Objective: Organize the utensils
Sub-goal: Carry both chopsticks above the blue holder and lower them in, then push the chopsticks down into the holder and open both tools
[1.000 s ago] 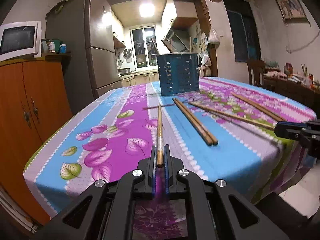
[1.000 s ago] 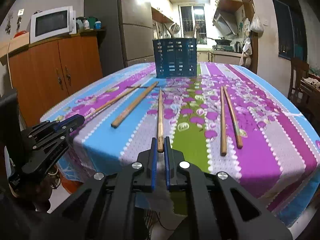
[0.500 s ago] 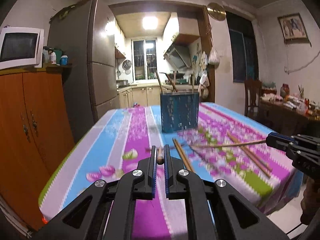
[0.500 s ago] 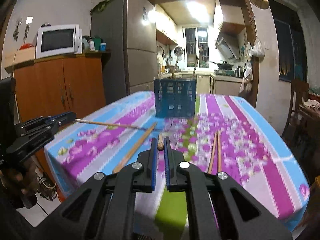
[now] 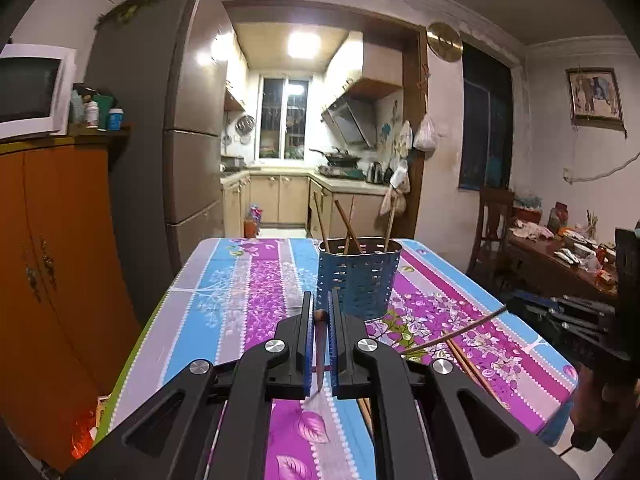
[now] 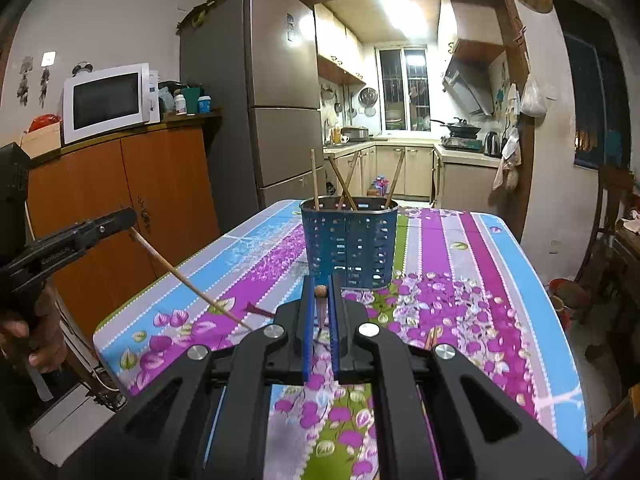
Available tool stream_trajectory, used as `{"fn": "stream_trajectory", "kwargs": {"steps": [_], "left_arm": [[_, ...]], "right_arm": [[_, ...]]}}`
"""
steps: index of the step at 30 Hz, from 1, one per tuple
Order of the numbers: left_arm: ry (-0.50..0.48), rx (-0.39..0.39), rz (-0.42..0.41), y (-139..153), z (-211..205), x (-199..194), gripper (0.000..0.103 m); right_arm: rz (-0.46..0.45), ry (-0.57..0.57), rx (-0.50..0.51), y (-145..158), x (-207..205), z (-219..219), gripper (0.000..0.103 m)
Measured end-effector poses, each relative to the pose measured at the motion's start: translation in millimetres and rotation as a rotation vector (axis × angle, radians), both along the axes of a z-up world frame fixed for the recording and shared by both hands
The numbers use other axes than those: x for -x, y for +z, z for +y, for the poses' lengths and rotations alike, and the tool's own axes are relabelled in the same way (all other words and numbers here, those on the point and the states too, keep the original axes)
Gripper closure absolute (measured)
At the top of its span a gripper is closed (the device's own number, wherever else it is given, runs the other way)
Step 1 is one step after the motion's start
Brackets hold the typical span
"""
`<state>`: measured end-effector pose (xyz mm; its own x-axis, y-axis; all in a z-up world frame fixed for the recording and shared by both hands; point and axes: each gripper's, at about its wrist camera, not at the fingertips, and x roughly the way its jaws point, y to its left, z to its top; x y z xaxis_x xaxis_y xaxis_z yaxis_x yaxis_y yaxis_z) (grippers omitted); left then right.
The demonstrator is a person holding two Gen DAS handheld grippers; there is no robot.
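My left gripper (image 5: 320, 310) is shut on a wooden chopstick (image 5: 320, 344) that hangs tip down above the floral tablecloth (image 5: 240, 296). My right gripper (image 6: 321, 290) is shut on another chopstick (image 6: 321, 306), also lifted. The blue perforated utensil holder (image 5: 358, 280) stands just beyond both grippers and holds several chopsticks; it shows in the right wrist view (image 6: 349, 240) too. The left gripper and its chopstick (image 6: 188, 276) show at the left of the right wrist view. The right gripper's chopstick (image 5: 452, 334) shows at the right of the left wrist view.
More chopsticks (image 5: 466, 360) lie on the table to the right of the left gripper. A wooden cabinet (image 6: 120, 208) with a microwave (image 6: 106, 100) and a fridge (image 6: 276, 112) stand left of the table. A chair (image 5: 492, 220) and a cluttered side table (image 5: 560, 256) stand at the right.
Both grippers have lifted their chopsticks off the table and swung them tip down. Both have moved closer to the blue holder.
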<state>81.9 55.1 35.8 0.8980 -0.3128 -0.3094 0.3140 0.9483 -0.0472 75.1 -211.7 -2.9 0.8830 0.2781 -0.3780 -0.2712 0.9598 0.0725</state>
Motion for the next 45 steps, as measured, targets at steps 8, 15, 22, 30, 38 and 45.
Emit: {"fn": "stream_trajectory", "kwargs": {"steps": [8,15,22,30,38,45], "left_arm": [[-0.028,0.016,0.100,20.7,-3.2,-47.3,0.095],[-0.043,0.040,0.149,34.4,-5.9,-69.1,0.095],[-0.047,-0.025,0.128,57.6,-20.8,-73.7,0.095],[-0.066,-0.061,0.131,76.0,-36.8,-73.4,0.095],[-0.100,-0.052,0.129,106.5,-49.6,-88.5,0.095],[-0.099,-0.049,0.065,157.8,-69.6,-113.3,0.095]], "right_arm": [[0.101,0.026,0.006,28.0,-44.7,4.9,0.098],[0.156,0.029,-0.020,45.9,-63.9,2.5,0.098],[0.206,0.031,0.022,69.7,-68.0,5.3,0.098],[0.230,0.010,0.063,96.9,-65.2,4.3,0.098],[0.249,-0.008,0.042,125.2,-71.8,-9.1,0.098],[0.187,-0.043,0.015,176.5,-92.1,-19.3,0.098]]}}
